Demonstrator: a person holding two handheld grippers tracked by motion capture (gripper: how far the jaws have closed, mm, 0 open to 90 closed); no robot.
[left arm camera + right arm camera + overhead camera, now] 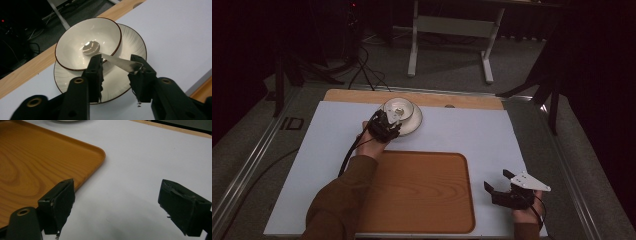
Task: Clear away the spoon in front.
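The left gripper view shows what the high view hides: a metal spoon (110, 56) in the bowl (87, 42) on the plate (130, 42), its handle crossing the left gripper (117, 66), whose 2 jaws stand partly apart. Right of the wooden tray (422, 190), the right gripper (501, 181) gapes wide, holding nothing.

1. The high view looks forward and down from above the person's side, taking in the whole table (492, 130), the wooden tray (422, 190) and the floor beyond.
2. The left gripper view sits close behind its jaws, angled down onto a bowl (75, 42) stacked on a plate (132, 42) near the table's far edge.
3. The right gripper view rides low over the white surface, facing the tray's corner (95, 152); the pale rim at its top edge is probably that plate.
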